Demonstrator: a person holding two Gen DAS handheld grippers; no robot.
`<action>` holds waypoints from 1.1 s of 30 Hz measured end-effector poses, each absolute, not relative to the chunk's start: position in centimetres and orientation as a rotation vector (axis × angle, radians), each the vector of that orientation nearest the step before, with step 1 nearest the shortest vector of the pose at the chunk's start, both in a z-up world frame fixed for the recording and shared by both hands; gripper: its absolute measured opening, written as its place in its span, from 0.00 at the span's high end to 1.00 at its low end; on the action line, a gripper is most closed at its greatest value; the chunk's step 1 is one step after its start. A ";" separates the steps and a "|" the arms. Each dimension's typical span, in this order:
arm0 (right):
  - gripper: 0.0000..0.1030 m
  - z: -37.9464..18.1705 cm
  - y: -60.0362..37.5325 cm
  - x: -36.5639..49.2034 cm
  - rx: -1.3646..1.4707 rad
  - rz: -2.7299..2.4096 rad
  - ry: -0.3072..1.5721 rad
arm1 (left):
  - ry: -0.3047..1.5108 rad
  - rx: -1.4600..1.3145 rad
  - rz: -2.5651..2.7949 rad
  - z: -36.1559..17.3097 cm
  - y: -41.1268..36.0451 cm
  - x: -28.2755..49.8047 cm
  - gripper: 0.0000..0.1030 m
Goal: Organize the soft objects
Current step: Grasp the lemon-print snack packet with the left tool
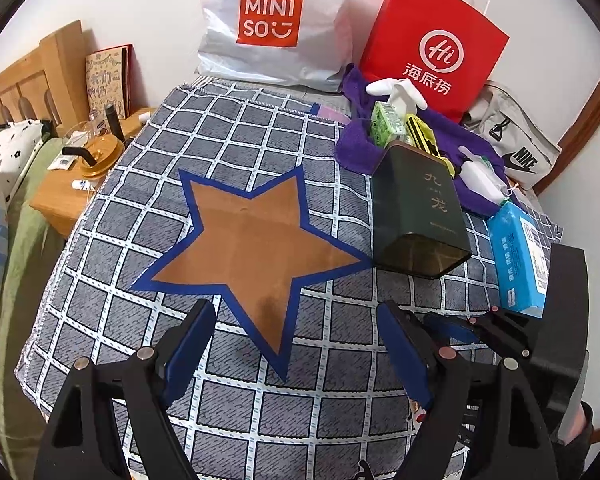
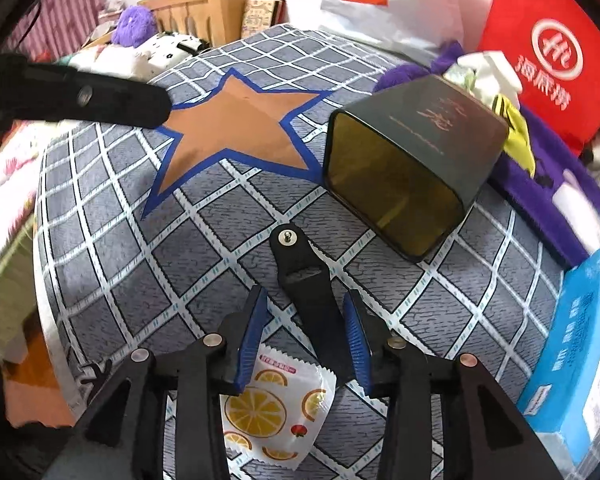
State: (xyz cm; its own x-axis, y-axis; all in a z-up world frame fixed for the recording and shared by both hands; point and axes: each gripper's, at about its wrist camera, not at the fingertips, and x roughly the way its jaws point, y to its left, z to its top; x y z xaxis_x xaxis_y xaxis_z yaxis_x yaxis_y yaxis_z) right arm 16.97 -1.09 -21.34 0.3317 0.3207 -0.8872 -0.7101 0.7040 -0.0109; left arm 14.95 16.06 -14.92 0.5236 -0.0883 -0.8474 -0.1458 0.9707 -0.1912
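Hovering over the checked cloth (image 1: 100, 220), left gripper (image 1: 296, 344) spread, empty, near the star patch (image 1: 252, 240); purple towel (image 1: 360, 148) heaped far right behind the dark tin (image 1: 416, 208). Right view: right gripper (image 2: 306, 336) parted around a black strap (image 2: 312, 292), possibly not touching; citrus sachet (image 2: 276, 404) beneath.

White plastic bag (image 1: 276, 28) reads MINISO — red paper bag (image 1: 432, 48) Hi 海底捞 — grey bag (image 1: 516, 144) NIKE
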 end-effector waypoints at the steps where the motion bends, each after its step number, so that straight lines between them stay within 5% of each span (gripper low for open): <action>1: 0.71 -21.3 -1.1 17.1 -0.434 0.712 1.032 | 1.023 -0.256 0.034 -15.0 16.1 14.9 0.20; 4: 0.82 -21.0 -1.6 17.9 -0.381 0.726 1.051 | 1.029 -0.262 0.037 -15.3 16.1 14.8 0.20; 33: 0.83 -20.3 -18.8 10.6 -0.228 0.397 0.996 | 1.154 -0.093 -0.135 -19.6 5.7 11.4 0.20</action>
State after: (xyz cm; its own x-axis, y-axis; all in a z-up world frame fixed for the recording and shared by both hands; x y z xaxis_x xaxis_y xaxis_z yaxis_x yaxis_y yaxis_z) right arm 10.57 -18.82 -20.26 0.4805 0.2191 -0.8492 -0.4246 0.9054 -0.0066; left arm 11.39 5.69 -19.61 0.3984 -0.1541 -0.9042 0.0585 0.9881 -0.1426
